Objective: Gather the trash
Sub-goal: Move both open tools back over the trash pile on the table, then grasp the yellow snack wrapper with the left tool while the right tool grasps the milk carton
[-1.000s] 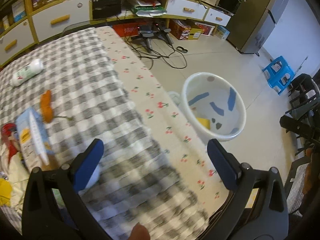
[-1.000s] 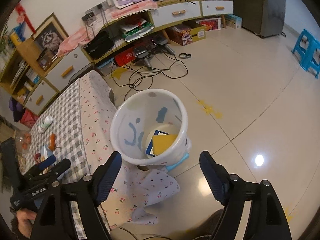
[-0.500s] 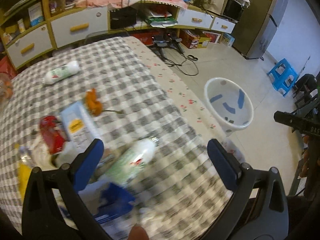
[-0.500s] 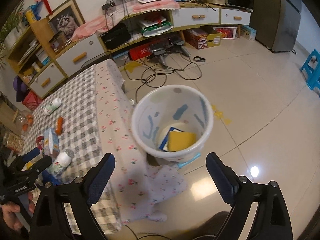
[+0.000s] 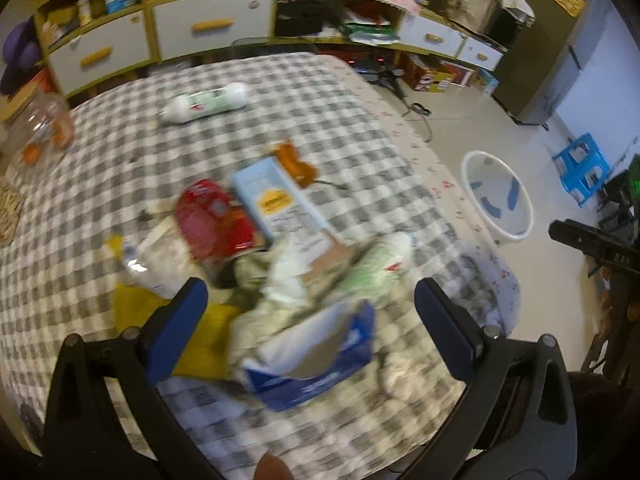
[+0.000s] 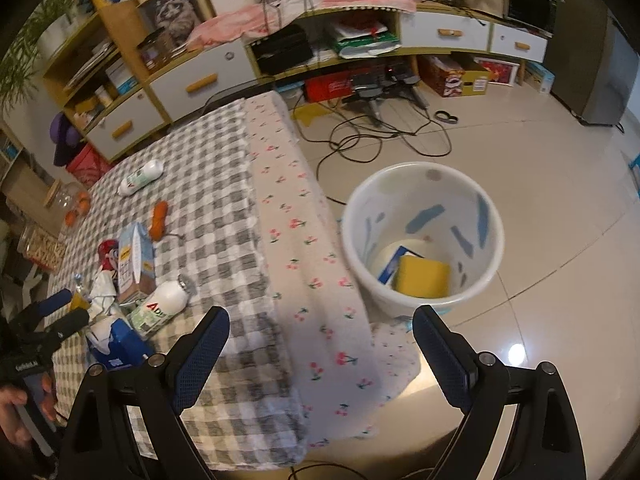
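Note:
My left gripper [image 5: 312, 322] hangs open over a blurred trash pile on the checked table [image 5: 100, 152], touching nothing. Under it lie a torn blue box [image 5: 320, 368], crumpled paper [image 5: 286, 276] and a white-green bottle [image 5: 376, 272]. Farther off are a red can [image 5: 216, 220], a light blue carton [image 5: 276, 204], an orange scrap [image 5: 296, 160] and another white bottle [image 5: 204, 102]. My right gripper [image 6: 324, 354] is open and empty above the table's hanging cloth edge, beside the white bin [image 6: 352, 216]. The bin holds a yellow sponge [image 6: 420, 278] and a blue-white box [image 6: 390, 268].
A glass jar [image 5: 40, 128] with orange fruit stands at the table's left edge. Black cables [image 6: 380, 136] trail on the tiled floor behind the bin. Low cabinets with drawers [image 6: 192, 80] line the wall; a blue stool [image 5: 582, 168] stands at the right.
The left gripper has swung from the table edge by the bin to over the trash pile. The right gripper has drawn back from the bin toward the table, its jaws slightly wider.

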Demonstrator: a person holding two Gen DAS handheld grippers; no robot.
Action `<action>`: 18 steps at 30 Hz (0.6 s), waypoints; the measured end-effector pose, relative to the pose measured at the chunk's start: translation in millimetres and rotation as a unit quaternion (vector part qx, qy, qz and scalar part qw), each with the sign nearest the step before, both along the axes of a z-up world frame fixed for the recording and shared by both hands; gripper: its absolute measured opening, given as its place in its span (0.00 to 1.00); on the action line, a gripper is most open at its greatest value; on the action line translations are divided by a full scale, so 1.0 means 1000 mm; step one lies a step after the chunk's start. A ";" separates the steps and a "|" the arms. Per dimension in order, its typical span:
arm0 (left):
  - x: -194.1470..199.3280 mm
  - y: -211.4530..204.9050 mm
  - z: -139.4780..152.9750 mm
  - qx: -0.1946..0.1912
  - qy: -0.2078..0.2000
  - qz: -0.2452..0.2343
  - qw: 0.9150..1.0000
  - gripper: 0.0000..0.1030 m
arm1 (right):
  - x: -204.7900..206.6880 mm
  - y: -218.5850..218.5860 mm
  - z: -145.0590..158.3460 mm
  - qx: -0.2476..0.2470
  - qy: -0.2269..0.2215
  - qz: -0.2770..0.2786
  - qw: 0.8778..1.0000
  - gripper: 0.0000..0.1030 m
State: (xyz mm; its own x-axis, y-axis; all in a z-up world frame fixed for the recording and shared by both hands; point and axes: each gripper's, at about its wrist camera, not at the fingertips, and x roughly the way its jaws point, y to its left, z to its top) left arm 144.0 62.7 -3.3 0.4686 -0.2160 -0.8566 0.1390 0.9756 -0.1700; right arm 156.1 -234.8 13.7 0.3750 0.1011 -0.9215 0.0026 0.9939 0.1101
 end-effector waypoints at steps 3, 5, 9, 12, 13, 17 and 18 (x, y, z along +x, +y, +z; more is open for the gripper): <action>0.006 0.022 -0.004 0.002 0.018 0.031 0.999 0.99 | 0.004 0.010 -0.003 -0.001 0.003 0.007 1.000 0.91; 0.011 0.037 -0.008 0.004 0.029 0.055 0.998 0.99 | 0.006 0.015 -0.005 -0.001 0.005 0.010 1.000 0.91; 0.022 0.066 -0.020 -0.001 0.061 0.103 0.993 0.90 | 0.012 0.024 -0.008 0.000 0.008 0.012 1.000 0.91; 0.028 0.078 -0.029 -0.011 0.079 0.119 0.990 0.78 | 0.017 0.032 -0.010 0.004 0.008 0.013 1.000 0.91; 0.030 0.082 -0.032 -0.015 0.082 0.122 0.989 0.76 | 0.019 0.035 -0.011 0.006 0.008 0.013 1.000 0.91; 0.035 0.092 -0.043 -0.039 0.090 0.137 0.986 0.64 | 0.024 0.046 -0.014 0.007 0.010 0.018 1.000 0.91; 0.036 0.095 -0.047 -0.045 0.092 0.143 0.984 0.60 | 0.025 0.050 -0.016 0.006 0.011 0.020 1.000 0.91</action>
